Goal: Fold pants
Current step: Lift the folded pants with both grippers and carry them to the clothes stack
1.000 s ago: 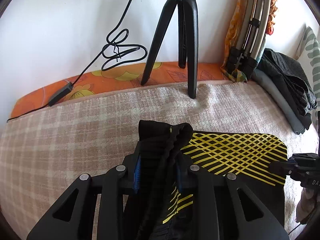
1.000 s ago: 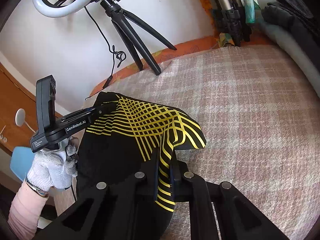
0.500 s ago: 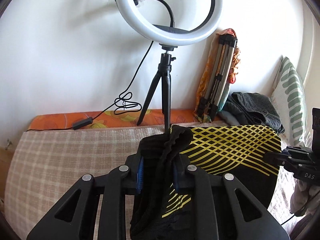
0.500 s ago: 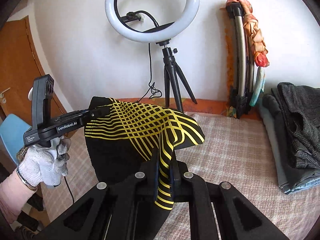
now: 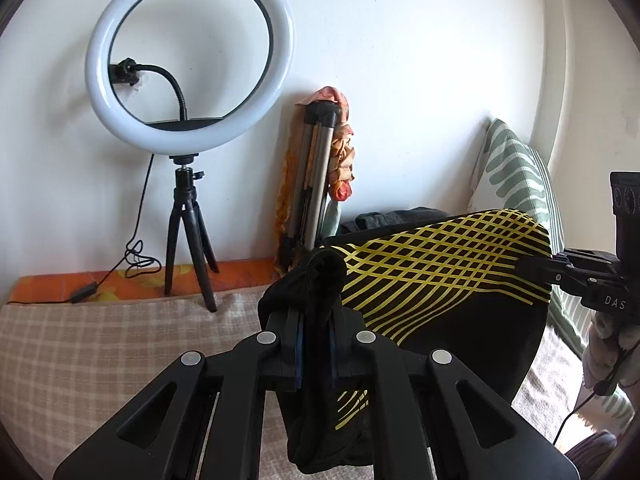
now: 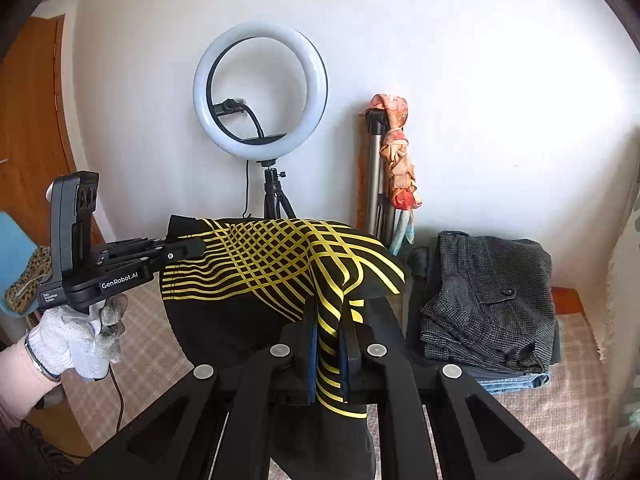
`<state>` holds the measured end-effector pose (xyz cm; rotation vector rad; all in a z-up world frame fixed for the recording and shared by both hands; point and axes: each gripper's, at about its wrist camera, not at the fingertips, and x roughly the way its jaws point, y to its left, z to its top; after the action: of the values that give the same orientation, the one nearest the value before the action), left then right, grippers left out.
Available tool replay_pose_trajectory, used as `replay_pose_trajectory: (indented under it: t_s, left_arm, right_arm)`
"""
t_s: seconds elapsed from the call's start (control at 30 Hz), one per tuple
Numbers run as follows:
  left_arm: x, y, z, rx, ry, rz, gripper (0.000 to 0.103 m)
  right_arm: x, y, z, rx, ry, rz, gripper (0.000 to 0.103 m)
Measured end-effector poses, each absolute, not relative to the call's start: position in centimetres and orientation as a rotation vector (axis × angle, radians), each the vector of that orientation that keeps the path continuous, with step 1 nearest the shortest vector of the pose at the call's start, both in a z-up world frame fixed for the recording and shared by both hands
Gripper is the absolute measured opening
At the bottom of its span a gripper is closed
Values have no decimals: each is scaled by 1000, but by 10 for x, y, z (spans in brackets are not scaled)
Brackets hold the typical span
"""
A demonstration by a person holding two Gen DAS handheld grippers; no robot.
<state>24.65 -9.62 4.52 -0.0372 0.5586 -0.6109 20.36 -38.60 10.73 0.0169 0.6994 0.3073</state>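
Black pants (image 5: 440, 276) with a yellow lattice print hang stretched between both grippers, above the plaid bed cover (image 5: 100, 360). My left gripper (image 5: 316, 320) pinches a bunched black edge of the cloth, its jaws closing tight on it. In the right wrist view that same left gripper (image 6: 196, 249) comes in from the left in a white-gloved hand (image 6: 76, 340). My right gripper (image 6: 328, 328) is shut on a yellow-striped fold of the pants (image 6: 272, 264). The right gripper (image 5: 532, 268) also shows at the right edge of the left wrist view.
A ring light on a small tripod (image 5: 188, 216) stands at the back of the bed, and a folded tripod wrapped in cloth (image 5: 320, 176) leans on the wall. Folded clothes (image 6: 488, 300) are stacked at the right. A striped pillow (image 5: 516, 176) leans at the far right.
Both grippers have risen with the pants, lifting the cloth off the bed cover. Both views have tilted up toward the wall. The left jaws have narrowed on the bunched edge.
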Motion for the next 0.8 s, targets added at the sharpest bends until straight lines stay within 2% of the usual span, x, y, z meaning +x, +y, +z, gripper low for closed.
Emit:
replay_pose_trajectory:
  t_s: [0.27,0.47,0.6,0.8]
  left_arm:
    - [250,-165,79,-25,472,-682,8]
    - [280,-220,97,-41,421,-708,8]
    - [317,-269,82,-3,454,-702,8]
    - [371,-327,35,74,531,-616,8]
  right_arm:
    - [208,-455,147,-19,646,228,6]
    - [252,-514,169,-71,636,213,6]
    - [301,-557,150,-93,680,198,6]
    - [380,-604,82,-33,766,153,6]
